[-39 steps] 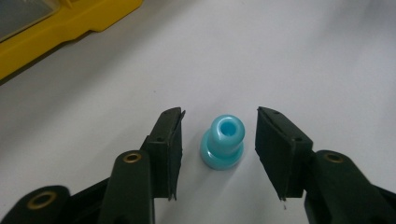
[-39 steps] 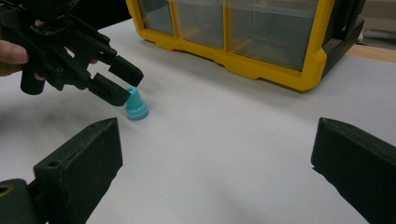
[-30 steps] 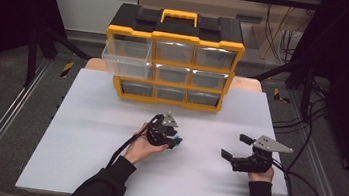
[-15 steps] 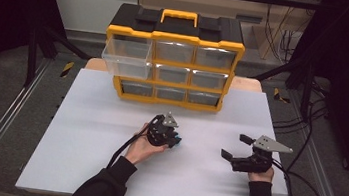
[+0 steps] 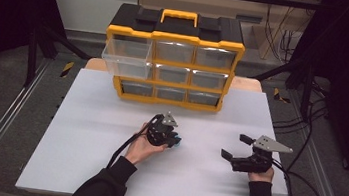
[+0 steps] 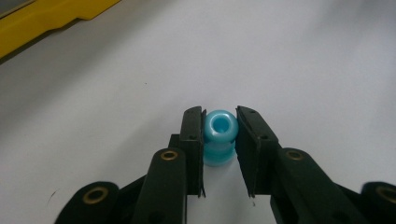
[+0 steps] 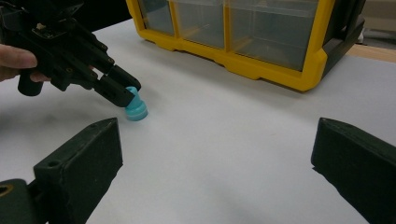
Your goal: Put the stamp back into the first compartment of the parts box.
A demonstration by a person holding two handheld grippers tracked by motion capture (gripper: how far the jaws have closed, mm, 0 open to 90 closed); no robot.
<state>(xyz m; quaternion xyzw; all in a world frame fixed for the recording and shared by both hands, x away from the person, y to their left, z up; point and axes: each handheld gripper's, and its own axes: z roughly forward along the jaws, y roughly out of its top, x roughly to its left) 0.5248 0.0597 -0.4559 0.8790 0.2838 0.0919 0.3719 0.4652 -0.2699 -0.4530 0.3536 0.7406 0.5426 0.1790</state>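
Note:
A small light-blue spool-shaped piece (image 6: 219, 135) stands upright on the white table (image 5: 81, 142), with a hole in its top. My left gripper (image 6: 219, 117) is shut on it, one pad pressed against each side of its upper bulge. In the high view that gripper (image 5: 173, 139) sits near the table's middle, the blue piece (image 5: 177, 142) peeking out at its tip. The right gripper view shows the left gripper (image 7: 122, 93) angled down onto the piece (image 7: 136, 109). My right gripper (image 5: 233, 145) rests to the right, jaws wide open and bare (image 7: 217, 154).
A yellow and black drawer organizer (image 5: 173, 62) with clear drawers stands at the table's far edge. Its top-left drawer (image 5: 126, 57) is pulled out. Cables trail off the right gripper toward the table's right side.

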